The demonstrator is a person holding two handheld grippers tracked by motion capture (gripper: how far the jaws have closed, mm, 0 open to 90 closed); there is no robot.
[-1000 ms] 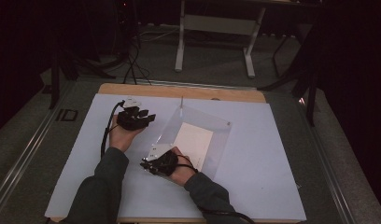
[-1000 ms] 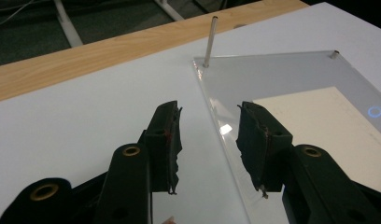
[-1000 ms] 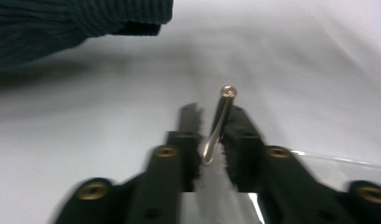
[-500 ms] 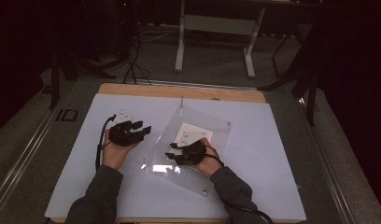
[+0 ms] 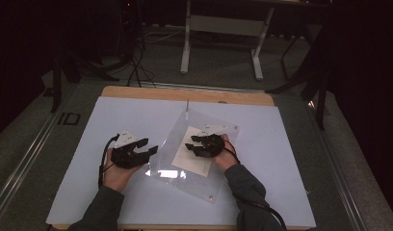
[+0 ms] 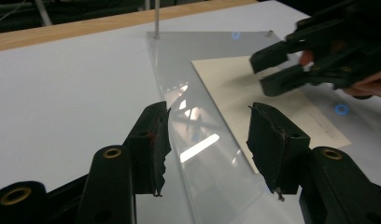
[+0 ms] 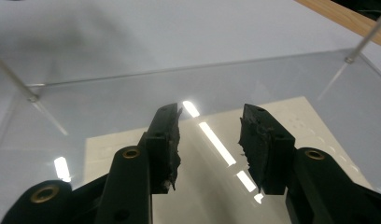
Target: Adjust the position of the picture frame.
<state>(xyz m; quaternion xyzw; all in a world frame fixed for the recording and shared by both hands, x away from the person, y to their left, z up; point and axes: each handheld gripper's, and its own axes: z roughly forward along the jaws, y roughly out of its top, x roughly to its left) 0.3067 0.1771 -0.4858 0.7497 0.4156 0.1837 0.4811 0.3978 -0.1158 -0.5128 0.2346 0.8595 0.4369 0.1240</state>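
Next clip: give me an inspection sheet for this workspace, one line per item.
Surface: white table top with a wooden strip along its far edge.
Job's things: clear acrylic sheet flat on the table, a cream paper sheet under it; a thin upright pin at its far corner.
Clutter: nothing seen.
Grippers: left gripper open at the acrylic's left edge; right gripper open over the paper.
Cables: black cable looping from the left gripper; more cables on the floor beyond.
Surroundings: dark room, a white stand on the floor beyond the table.
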